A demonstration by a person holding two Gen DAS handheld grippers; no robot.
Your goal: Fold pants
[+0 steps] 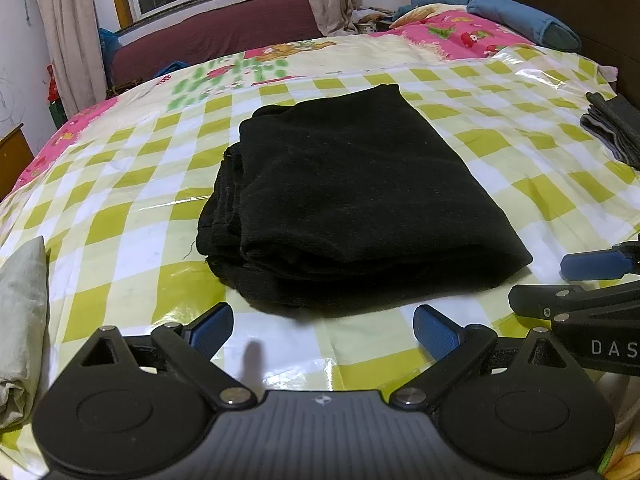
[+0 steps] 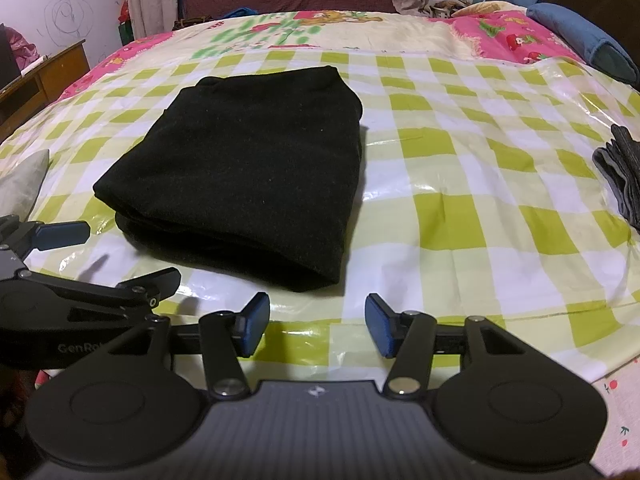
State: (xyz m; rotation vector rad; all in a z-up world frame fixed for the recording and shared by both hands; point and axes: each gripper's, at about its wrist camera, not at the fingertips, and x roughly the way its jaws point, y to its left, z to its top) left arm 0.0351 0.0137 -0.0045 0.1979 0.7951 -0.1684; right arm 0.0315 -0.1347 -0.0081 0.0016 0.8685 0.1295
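Observation:
Black pants lie folded into a thick rectangular stack on the green-and-white checked plastic sheet over the bed. In the right wrist view the same pants sit left of centre. My left gripper hovers just short of the stack's near edge, open, with nothing between its blue pads. My right gripper is also open and empty, in front of the stack's near right corner. The right gripper's fingers show at the right edge of the left wrist view; the left gripper's fingers show at the left of the right wrist view.
A pale folded cloth lies at the near left. A grey folded garment sits at the right edge of the sheet. Blue pillows lie at the far right, a maroon bench under the window, a wooden desk at left.

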